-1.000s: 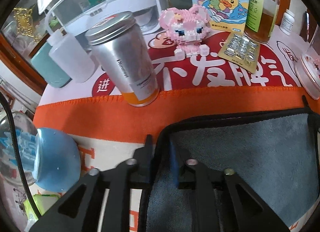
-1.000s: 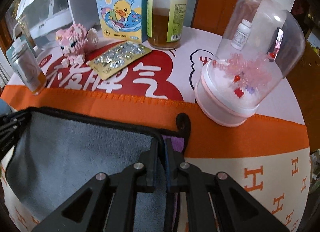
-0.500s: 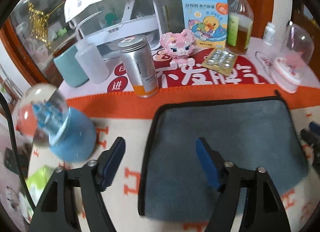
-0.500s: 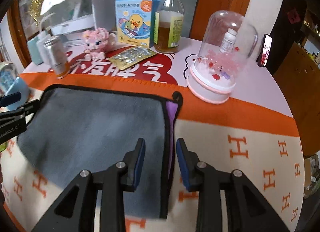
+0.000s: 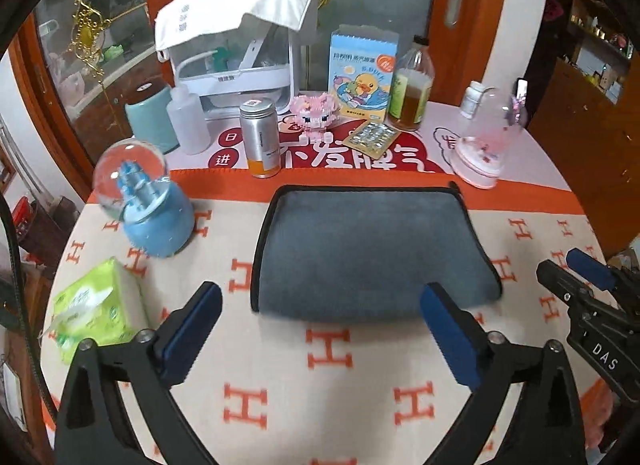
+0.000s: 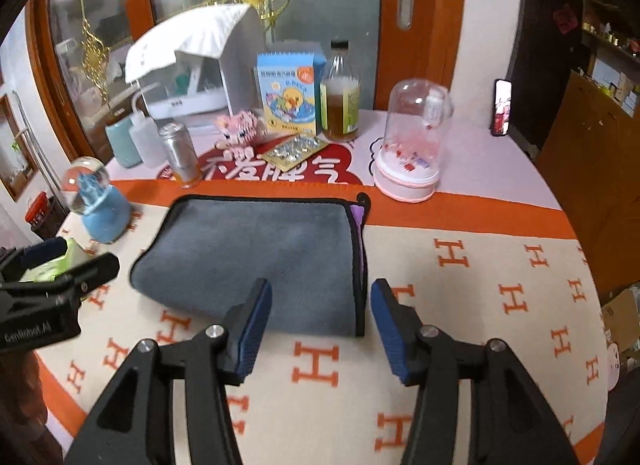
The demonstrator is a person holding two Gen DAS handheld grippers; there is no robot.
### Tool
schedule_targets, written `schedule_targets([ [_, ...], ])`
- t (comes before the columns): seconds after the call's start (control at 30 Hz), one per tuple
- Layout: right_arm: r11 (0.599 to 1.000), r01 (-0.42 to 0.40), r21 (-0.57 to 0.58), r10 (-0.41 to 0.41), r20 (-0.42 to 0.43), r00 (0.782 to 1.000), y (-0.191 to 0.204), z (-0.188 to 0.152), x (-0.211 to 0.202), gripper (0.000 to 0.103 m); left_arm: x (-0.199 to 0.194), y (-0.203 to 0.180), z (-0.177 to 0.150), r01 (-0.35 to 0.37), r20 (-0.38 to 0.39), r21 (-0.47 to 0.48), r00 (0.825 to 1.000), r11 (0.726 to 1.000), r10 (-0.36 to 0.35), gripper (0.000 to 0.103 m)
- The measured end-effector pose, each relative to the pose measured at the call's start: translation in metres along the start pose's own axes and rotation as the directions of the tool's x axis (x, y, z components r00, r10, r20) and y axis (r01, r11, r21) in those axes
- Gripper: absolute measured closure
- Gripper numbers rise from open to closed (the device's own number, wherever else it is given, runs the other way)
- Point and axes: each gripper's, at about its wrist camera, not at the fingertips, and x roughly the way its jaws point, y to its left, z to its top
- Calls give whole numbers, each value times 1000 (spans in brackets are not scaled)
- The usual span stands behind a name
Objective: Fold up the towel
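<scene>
The grey plush towel with black piping (image 5: 372,249) lies flat in the middle of the cream cloth patterned with orange H letters (image 5: 328,349), doubled over so that its fold faces me and its stacked edges run along the far side by the orange band. A strip of its purple underside (image 6: 359,225) peeks out at the right edge, so the layers are not quite flush there.

My left gripper (image 5: 320,313) hangs over the near-left part of the towel with its blue-padded fingers (image 5: 192,329) spread wide and nothing between them. My right gripper (image 6: 320,317) hovers above the near-right corner, parted to a middling gap, also empty.

I judge that one fold is made and a second, side to side, would finish it. To do it well I would take both right-hand corners, pinching both layers together so the purple face does not slip out, then carry them across low to meet the left edge and match the piping before letting go.

I would keep the lift low and short: the silver metal can with an orange base (image 5: 262,137) stands just beyond the far edge, the blue-based snow globe (image 5: 144,201) sits near the left side, and the clear dome on a pink base (image 5: 482,145) stands beyond the far right corner.
</scene>
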Motion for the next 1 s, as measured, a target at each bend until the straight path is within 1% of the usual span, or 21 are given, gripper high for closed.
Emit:
schedule_targets([
  [0.07,1000,-2,4,2,6,1000,1,-3,-15,50,-20,-1,-8,25,-1,0,1000,1000,-25,2],
  [0.1,1000,-1,6,1,8,1000,2,-6,-23,48,-24,-2,-10,27,-6,1,1000,1000,-27,2],
  [0.2,1000,5,15,-6,12,1000,5,-16,-49,42,-43,-5,-22,4,-47,18,999,1000,-3,2],
  [0.3,1000,2,10,-2,23,1000,9,-25,-71,42,-63,-7,-35,25,-61,29,998,999,-23,2],
  [0.43,1000,-4,3,4,37,999,14,-38,-101,42,-91,-11,-50,41,-53,49,998,998,-39,2],
  [0.53,1000,-16,13,16,50,999,15,-47,-121,41,-107,-11,-56,68,-70,30,995,997,-66,2],
  [0.63,1000,-11,16,10,58,998,18,-55,-134,39,-119,-11,-60,81,-81,12,993,997,-80,2],
  [0.8,1000,7,16,-8,68,998,24,-67,-150,37,-139,-14,-67,50,-35,23,998,999,-49,2],
  [1.0,999,-9,36,8,35,999,26,-82,-157,37,-153,-15,-81,43,-30,16,999,999,-43,2],
])
